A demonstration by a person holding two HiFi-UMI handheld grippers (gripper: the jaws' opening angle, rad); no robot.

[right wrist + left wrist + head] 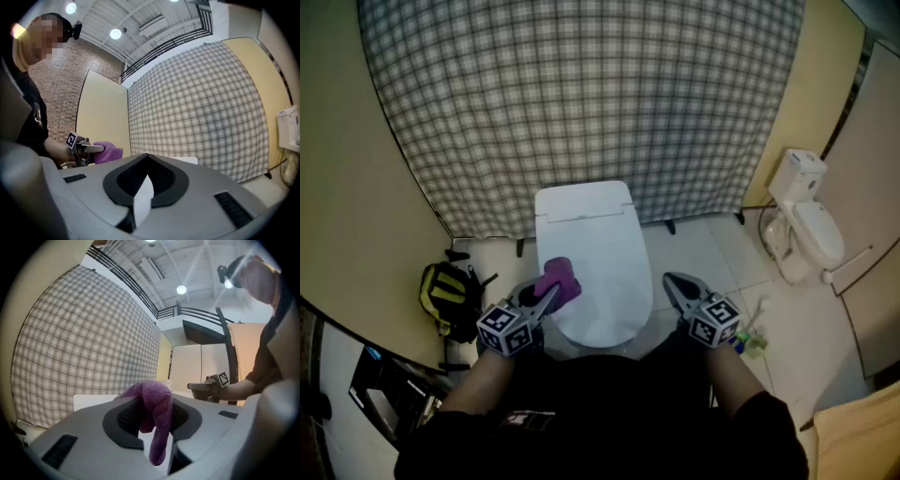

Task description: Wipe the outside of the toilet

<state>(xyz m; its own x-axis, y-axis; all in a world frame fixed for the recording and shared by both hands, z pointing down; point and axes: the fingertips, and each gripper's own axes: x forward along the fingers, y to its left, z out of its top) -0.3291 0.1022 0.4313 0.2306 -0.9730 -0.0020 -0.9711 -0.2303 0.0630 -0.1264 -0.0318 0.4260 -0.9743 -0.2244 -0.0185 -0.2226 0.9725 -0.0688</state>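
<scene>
Left gripper [546, 298] pinches a purple cloth [562, 278], which droops between its jaws. Right gripper [673, 284]: jaws pressed together at the tips, nothing held. Toilet [605, 244] sits between and just ahead of both grippers, with its lid closed and the bowl hidden.

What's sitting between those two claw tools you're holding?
In the head view, the closed toilet lid lies between the left gripper, which pinches a purple cloth, and the empty right gripper.
</scene>
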